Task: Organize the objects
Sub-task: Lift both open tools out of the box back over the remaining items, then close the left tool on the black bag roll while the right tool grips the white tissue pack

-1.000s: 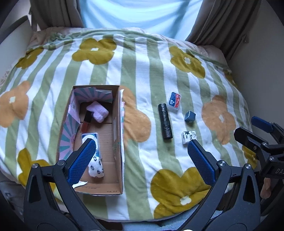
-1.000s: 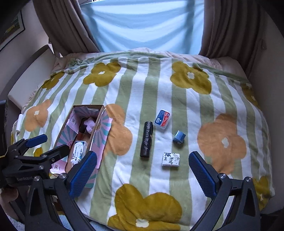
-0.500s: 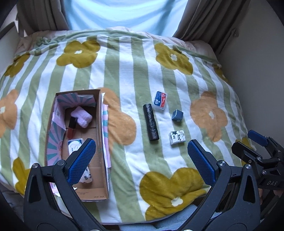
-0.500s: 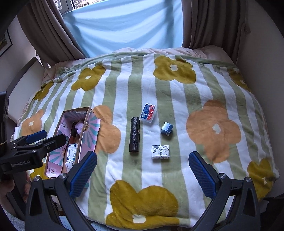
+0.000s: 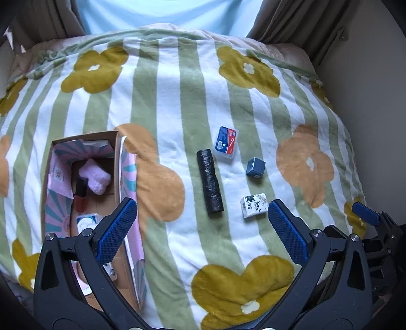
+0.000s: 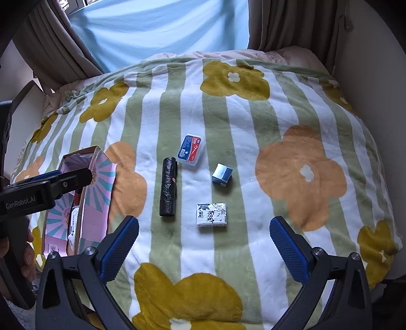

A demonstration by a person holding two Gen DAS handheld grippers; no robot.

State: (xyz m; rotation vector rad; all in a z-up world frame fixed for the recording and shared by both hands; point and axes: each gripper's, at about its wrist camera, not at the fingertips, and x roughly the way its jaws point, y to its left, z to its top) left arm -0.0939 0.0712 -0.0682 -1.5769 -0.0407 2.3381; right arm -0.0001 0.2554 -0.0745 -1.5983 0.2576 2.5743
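Observation:
On the flowered blanket lie a black bag roll [image 5: 210, 180] [image 6: 168, 186], a red-blue plastic case [image 5: 225, 141] [image 6: 190, 149], a small blue box [image 5: 255, 167] [image 6: 222, 174] and a patterned tissue pack [image 5: 254, 205] [image 6: 211, 214]. A cardboard box [image 5: 118, 162] [image 6: 100, 187] at the left holds a pink fluffy item [image 5: 95, 175], a dark red tube [image 5: 80, 195] and a white packet. My left gripper [image 5: 203, 229] is open and empty, above the blanket near the box. My right gripper [image 6: 204, 242] is open and empty, just short of the tissue pack.
The blanket [image 5: 172, 101] covers a bed that drops off at the near edge. Curtains [image 6: 291, 22] and a pale blue window cover [image 6: 157, 28] stand behind. A wall [image 5: 368, 101] runs along the right.
Both grippers have swung rightward and pulled back a little. The cardboard box has slid left in both views and the loose items sit nearer the centre. Both stay open.

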